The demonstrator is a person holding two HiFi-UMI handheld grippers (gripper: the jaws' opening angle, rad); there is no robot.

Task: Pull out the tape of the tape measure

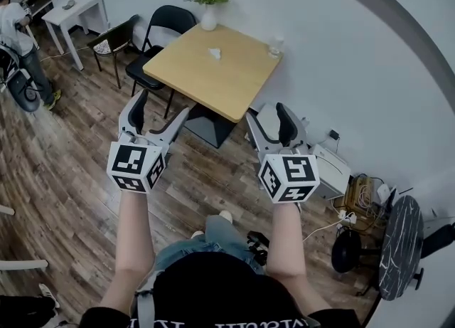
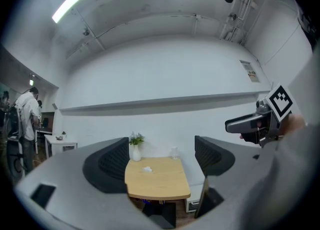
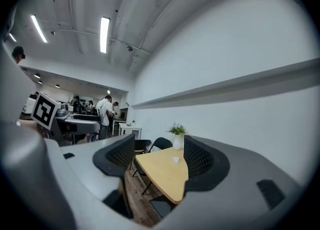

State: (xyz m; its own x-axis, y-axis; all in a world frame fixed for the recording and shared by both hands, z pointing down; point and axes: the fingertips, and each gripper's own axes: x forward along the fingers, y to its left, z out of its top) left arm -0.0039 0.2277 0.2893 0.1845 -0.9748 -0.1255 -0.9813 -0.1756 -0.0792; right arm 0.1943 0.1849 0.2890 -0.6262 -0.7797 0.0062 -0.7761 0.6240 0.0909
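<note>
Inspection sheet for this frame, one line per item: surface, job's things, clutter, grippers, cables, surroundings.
Surface: wooden table, mostly bare, ahead of both grippers.
Job's things: nothing seen in any view.
Clutter: vase with a plant, small white crumpled item and clear glass near the wall, all on the table.
Grippers: left gripper and right gripper both open and empty, held in the air short of the table.
Cables: tangle of cables by the wall at right; a white cable lies on the floor.
Surroundings: black chairs, wood floor, person far left, dark round table.
</note>
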